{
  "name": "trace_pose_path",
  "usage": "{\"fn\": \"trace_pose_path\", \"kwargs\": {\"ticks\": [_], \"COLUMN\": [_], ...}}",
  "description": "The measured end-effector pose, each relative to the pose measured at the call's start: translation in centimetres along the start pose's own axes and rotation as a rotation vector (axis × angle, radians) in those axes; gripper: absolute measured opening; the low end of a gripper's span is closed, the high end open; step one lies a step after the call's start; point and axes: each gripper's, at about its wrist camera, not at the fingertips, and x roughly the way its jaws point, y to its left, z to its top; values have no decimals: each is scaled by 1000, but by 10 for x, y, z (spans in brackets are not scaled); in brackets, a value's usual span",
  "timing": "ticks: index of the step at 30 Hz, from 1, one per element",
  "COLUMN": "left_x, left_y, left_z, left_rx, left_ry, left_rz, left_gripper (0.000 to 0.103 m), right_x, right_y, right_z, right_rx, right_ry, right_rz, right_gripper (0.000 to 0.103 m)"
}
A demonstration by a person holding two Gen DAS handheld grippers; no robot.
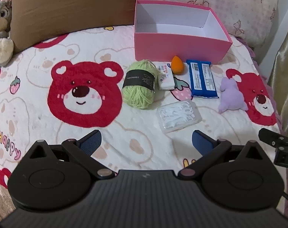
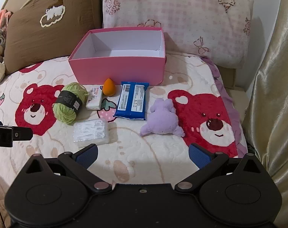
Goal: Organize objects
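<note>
blanket (image 1: 87, 133) print reads "happy" (image 1: 8, 146); packet labels too blurred.

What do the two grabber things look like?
Both look alike. The left gripper and right gripper each have a black ribbed plastic body with two round black discs, black link arms joined by silver pins, and two fingers with bumpy blue pads. The right gripper's side carries white letters, seen from the left wrist view. A thin black cable shows at that view's right edge.

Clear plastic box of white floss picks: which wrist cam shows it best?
Left wrist. The clear plastic box of white floss picks lies near centre, just ahead of the open left gripper. Right wrist shows it whole too, but off to the left.
</note>
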Motion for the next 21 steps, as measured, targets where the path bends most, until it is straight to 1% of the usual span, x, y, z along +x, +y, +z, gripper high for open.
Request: {"fn": "trace_pose_path", "kwargs": {"ticks": [4,10,21], "left_x": [2,4,11], "left_y": [-2,-5,-3], "left_z": [-1,-2,-3], "left_rx": [28,26,9], "left_ry": [-10,0,30], "left_rz": [26,-6,-12], "left_gripper": [103,103,103], "right_x": [-3,-2,2], "right_y": [2,4,8], "right_z": [-1,-1,-4], "right_rx": [-11,-22,-26], "right_ry": [-12,-7,6], "right_rz": [5,2,2], "right_gripper": [103,103,103]}}
